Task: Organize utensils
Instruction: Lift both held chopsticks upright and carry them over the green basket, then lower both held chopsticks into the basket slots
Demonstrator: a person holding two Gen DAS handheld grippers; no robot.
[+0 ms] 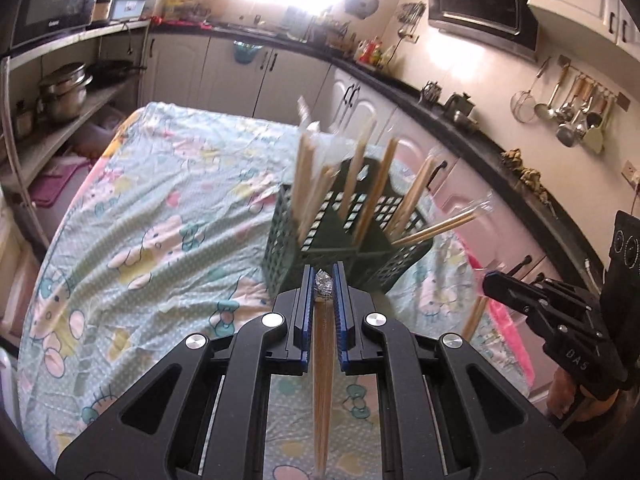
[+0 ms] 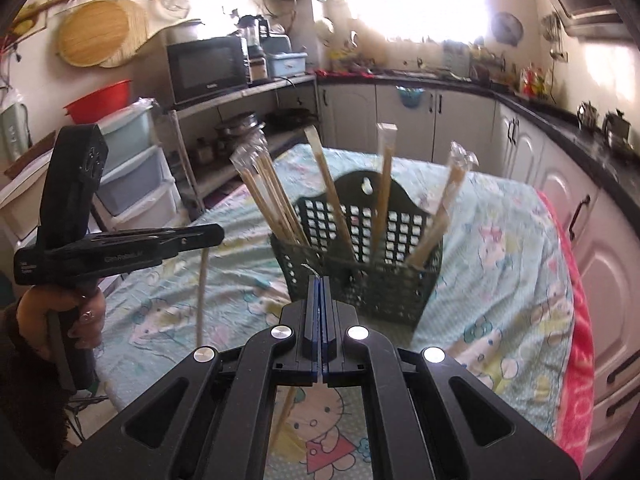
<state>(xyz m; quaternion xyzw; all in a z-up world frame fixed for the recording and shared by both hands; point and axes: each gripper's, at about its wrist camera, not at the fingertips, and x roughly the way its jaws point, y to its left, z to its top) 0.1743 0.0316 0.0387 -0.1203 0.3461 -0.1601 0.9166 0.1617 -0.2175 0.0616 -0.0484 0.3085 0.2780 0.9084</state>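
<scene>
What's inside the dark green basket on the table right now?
The green basket holds several wrapped chopstick pairs standing upright or leaning, their tops in clear sleeves. Their lower ends and the basket's floor are hidden behind its lattice wall.

Left gripper (image 1: 325, 280): matte black plastic frame, two angular linkage arms with triangular cut-outs, four round silver pivot screws. Fingers (image 1: 306, 312) lined with blue ribbed pads. Same build on right gripper (image 2: 321, 280): black frame, blue pads, four silver screws. Seen from the side, each unit a black pistol-style body with a hexagonal black housing on top, perforated with small holes; small white lettering along the side rail. Hand (image 2: 60, 312) on the grip; dark fuzzy sleeve (image 2: 24, 380) at the wrist.
</scene>
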